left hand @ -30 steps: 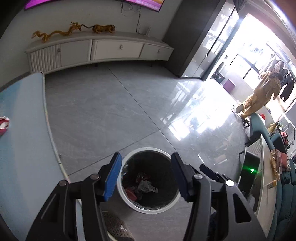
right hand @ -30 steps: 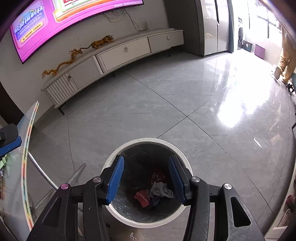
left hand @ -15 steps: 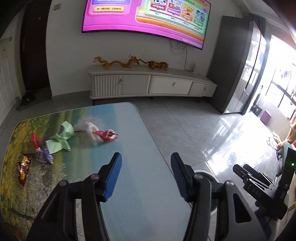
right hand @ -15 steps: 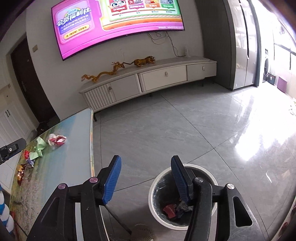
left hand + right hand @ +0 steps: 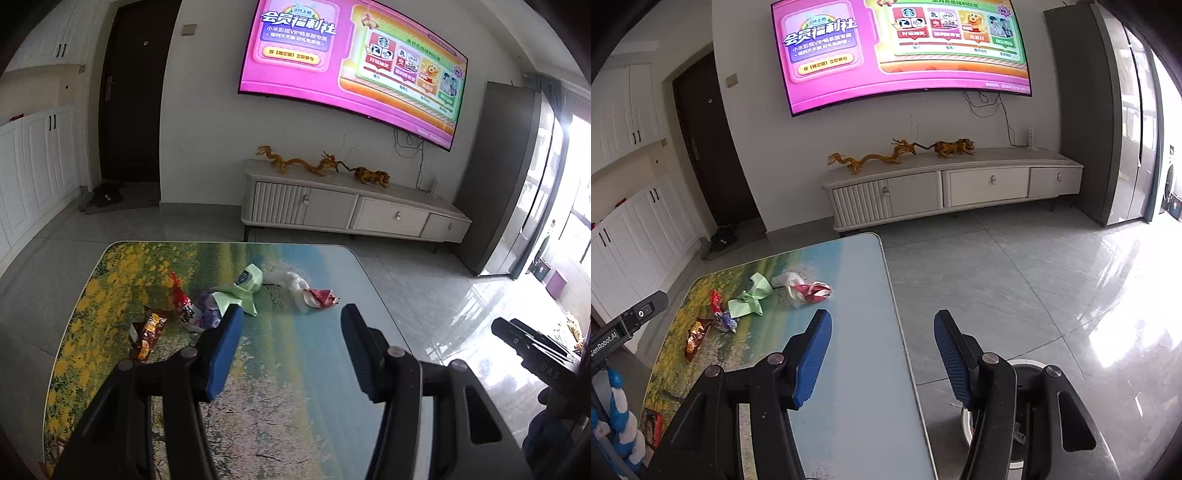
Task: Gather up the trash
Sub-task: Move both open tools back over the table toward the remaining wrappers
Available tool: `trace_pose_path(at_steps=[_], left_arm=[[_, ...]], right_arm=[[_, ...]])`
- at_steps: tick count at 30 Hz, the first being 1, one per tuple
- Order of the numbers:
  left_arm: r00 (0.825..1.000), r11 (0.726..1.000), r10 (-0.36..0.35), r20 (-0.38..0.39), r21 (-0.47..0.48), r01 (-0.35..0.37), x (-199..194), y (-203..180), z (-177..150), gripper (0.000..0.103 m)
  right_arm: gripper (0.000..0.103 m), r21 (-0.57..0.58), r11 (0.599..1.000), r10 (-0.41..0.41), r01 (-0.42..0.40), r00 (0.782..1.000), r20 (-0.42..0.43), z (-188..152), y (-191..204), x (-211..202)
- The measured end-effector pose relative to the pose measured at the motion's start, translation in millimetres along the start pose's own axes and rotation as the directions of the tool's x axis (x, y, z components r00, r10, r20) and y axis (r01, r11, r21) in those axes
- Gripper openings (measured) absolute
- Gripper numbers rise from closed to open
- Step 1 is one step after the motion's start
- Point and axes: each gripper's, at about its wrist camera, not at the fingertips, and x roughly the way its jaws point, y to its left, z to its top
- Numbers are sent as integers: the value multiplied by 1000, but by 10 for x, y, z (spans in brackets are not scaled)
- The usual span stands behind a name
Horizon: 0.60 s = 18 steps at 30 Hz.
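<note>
Right wrist view: both grippers [image 5: 882,354] [image 5: 291,350] gape empty; light wrappers [image 5: 810,290] on the desk [image 5: 857,387] could skid away when nudged.

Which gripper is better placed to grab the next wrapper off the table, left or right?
Probably left. The left gripper is open and empty right before the wrappers; the right gripper sits nearer the table edge.

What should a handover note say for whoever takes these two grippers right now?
Left gripper: open, empty, over the table.
Right gripper: fingers opening, empty, at the table's edge.
Trash left on the table: green wrapper, white-and-red wrapper, purple wrapper, brown packet.
Bin on the floor under the right gripper; some trash is in it.
Next: pick up the remaining wrappers.
</note>
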Motion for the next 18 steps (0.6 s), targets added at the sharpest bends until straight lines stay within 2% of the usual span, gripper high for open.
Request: trace_pose_path(at_steps=[9, 12, 18], left_arm=[[1000, 999, 20, -1, -28, -20, -120, 320, 34, 53], [1000, 999, 23, 2, -45, -23, -139, 404, 36, 53], [998, 996, 51, -23, -67, -53, -43, 435, 75, 53]], right_arm=[[56, -31, 998, 60, -60, 998, 2, 128, 390, -13], [56, -43, 997, 57, -58, 998, -6, 137, 447, 4], [56, -45, 996, 80, -80, 997, -22, 71, 611, 69]])
